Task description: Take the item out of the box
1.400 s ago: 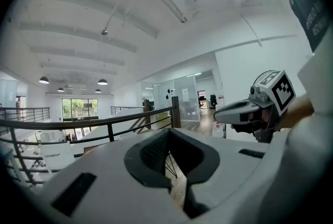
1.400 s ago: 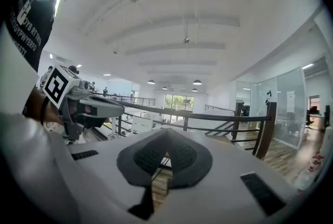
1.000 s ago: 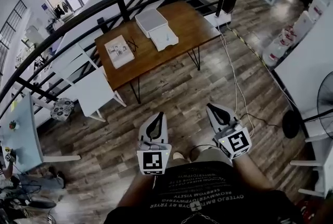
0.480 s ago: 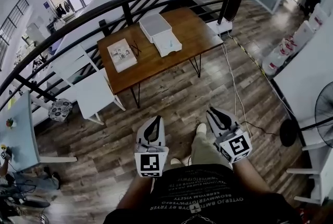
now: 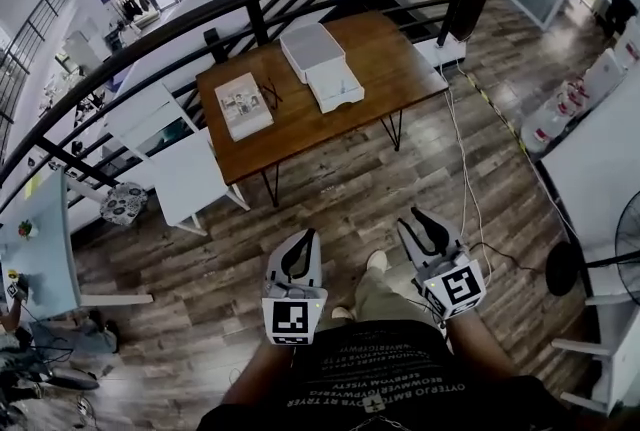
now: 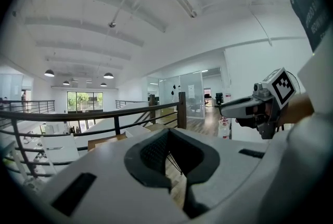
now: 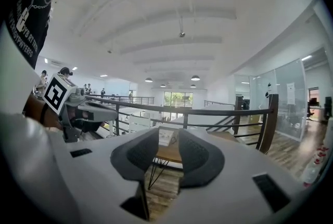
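The white box (image 5: 312,50) sits on the table (image 5: 390,69), well ahead of both grippers; its lid looks on and the item is hidden. I judge the approach comes first: get close, square to the box, before reaching. The right gripper (image 5: 427,224) has just been opening, with nothing between its jaws. The left gripper (image 5: 303,241) is closed and empty. The shirt print and the cover of the book (image 5: 243,105) are too small to read

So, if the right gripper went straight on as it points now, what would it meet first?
Probably the wooden table, near the book; depth is unclear. The way there looks free. The right gripper, its jaws just opened further, holds nothing.
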Demonstrator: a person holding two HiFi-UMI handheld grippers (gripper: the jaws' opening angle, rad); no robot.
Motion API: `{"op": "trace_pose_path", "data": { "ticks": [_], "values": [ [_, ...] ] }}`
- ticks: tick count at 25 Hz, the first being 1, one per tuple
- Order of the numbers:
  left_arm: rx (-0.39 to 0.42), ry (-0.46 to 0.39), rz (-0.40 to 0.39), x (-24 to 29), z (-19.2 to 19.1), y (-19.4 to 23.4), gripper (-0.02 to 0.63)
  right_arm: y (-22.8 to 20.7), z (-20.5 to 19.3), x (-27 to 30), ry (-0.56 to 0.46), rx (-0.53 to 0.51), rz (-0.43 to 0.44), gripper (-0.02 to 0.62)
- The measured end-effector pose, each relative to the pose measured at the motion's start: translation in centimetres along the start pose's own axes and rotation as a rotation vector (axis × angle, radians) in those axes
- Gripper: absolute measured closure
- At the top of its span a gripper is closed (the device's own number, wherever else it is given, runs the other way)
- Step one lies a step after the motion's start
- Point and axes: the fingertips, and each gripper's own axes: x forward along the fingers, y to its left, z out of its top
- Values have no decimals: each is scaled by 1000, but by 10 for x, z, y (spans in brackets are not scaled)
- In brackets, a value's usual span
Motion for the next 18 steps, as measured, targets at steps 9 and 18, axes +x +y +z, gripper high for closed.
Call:
{"op": "trace_pose_path", "data": {
  "ticks": [9, 18],
  "values": [
    [4, 18, 17, 63, 1, 17, 600, -42, -7, 54, 10, 25, 56, 483],
    [-13, 45, 44, 121, 16, 31, 600, -82, 5, 95, 2, 17, 113, 477]
  ]
}}
